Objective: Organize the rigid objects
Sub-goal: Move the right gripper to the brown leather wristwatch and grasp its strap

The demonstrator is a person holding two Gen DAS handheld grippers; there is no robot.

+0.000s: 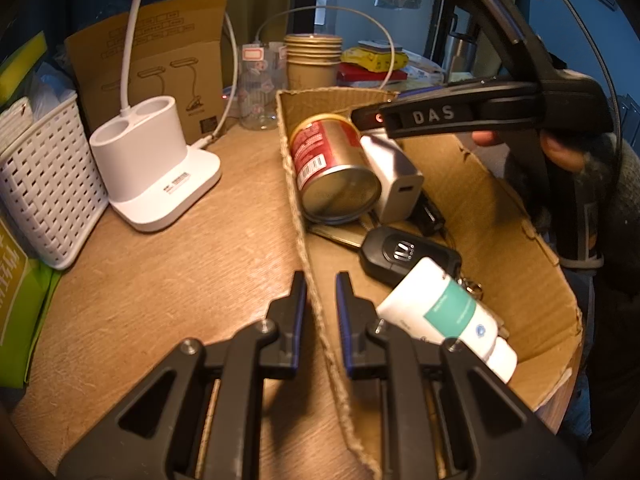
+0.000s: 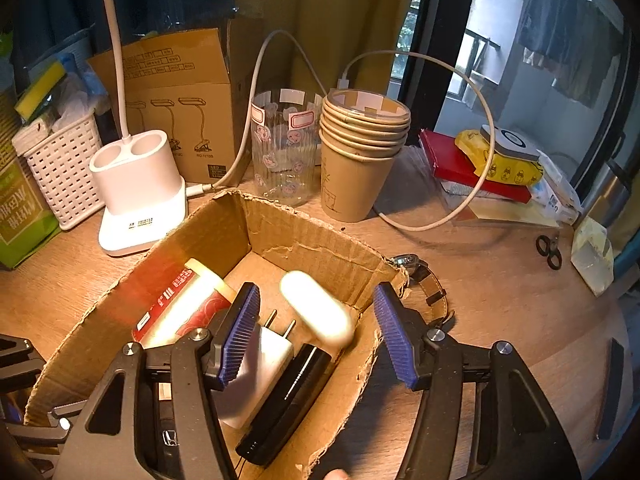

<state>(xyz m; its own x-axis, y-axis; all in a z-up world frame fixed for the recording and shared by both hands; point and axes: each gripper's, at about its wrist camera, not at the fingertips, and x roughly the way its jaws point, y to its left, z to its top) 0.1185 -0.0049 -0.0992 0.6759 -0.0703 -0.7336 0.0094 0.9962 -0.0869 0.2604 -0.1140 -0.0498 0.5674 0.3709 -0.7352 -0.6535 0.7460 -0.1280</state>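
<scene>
- Two sets of fingers in use: left gripper (image 1: 320,278) narrow, clamped on the near wall of the torn brown cardboard box (image 1: 500,216); right gripper (image 2: 316,287) wide above the box interior, holding nothing.
- Blurred pale oblong item (image 2: 316,308) between right fingers, clear of both pads; identity not determinable.
- Already in box: red metal can (image 1: 332,168), white plug charger (image 1: 400,184), black car key fob (image 1: 404,254), white tube with teal label (image 1: 444,312).
- Outside box, on wooden worktop (image 2: 500,300) just beside its right wall: wristwatch with brown strap (image 2: 424,284). Probably light, with stiff, scratch-prone case and floppy strap; grip across case.
</scene>
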